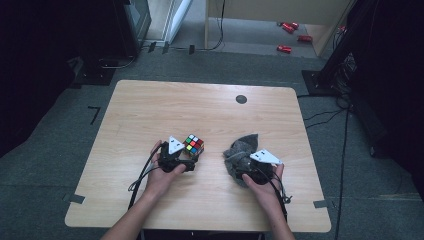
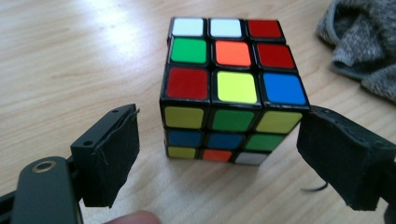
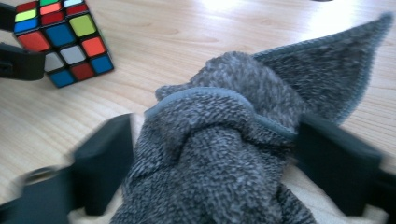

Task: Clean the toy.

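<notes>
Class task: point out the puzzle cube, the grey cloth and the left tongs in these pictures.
Puzzle cube (image 2: 232,88), left gripper view: yellow middle sticker, top face.
Grey cloth (image 3: 233,158), right gripper view: bunched middle fold.
Left tongs (image 2: 219,161), left gripper view: midway between the pads.

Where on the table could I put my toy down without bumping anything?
The whole far half of the table is bare wood, from the cube and cloth back to the far edge, apart from a small dark disc. The strip between cube and cloth is bare too, but narrow. The near middle is crowded with hands and both hand-held grippers.
</notes>
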Tool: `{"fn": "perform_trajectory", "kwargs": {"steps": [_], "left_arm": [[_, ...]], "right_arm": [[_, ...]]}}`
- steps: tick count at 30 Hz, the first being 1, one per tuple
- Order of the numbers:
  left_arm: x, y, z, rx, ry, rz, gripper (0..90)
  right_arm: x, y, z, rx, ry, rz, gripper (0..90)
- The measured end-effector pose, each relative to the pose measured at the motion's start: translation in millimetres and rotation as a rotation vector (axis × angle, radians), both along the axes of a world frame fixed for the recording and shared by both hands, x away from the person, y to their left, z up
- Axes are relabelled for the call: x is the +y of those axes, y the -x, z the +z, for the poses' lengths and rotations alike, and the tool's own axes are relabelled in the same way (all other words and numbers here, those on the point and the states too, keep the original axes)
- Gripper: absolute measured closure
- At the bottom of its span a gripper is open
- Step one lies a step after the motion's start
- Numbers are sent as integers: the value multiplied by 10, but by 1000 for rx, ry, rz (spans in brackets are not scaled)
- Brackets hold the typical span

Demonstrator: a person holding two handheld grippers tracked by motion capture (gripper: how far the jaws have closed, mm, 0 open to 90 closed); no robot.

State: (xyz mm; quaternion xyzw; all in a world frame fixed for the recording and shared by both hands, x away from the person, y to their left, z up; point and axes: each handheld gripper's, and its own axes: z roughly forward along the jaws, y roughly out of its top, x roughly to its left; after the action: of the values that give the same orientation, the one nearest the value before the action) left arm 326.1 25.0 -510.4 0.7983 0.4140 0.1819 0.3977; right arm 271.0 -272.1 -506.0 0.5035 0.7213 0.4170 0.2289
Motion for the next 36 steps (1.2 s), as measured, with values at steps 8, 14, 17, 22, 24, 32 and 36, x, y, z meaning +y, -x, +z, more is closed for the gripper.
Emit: {"fn": "perform_trajectory", "kwargs": {"steps": [8, 14, 17, 22, 24, 32, 36], "left_arm": [[266, 26, 66, 24, 43, 26, 117], [527, 116, 98, 11, 25, 73, 134], [678, 190, 101, 11, 19, 83, 135], [887, 302, 128, 16, 19, 101, 123], [967, 350, 139, 14, 14, 108, 116], [1268, 554, 137, 11, 24, 110, 48], [1397, 626, 114, -2, 33, 124, 42]], "right_arm": [[-80, 69, 159, -14, -27, -15, 0], [-200, 105, 223, 9, -20, -33, 0], [-293, 158, 264, 16, 10, -35, 0], [-513, 275, 300, 18, 9, -63, 0], [-577, 316, 294, 20, 13, -70, 0], [-814, 458, 212, 45, 26, -102, 0], [-924, 516, 169, 61, 36, -117, 0]]}}
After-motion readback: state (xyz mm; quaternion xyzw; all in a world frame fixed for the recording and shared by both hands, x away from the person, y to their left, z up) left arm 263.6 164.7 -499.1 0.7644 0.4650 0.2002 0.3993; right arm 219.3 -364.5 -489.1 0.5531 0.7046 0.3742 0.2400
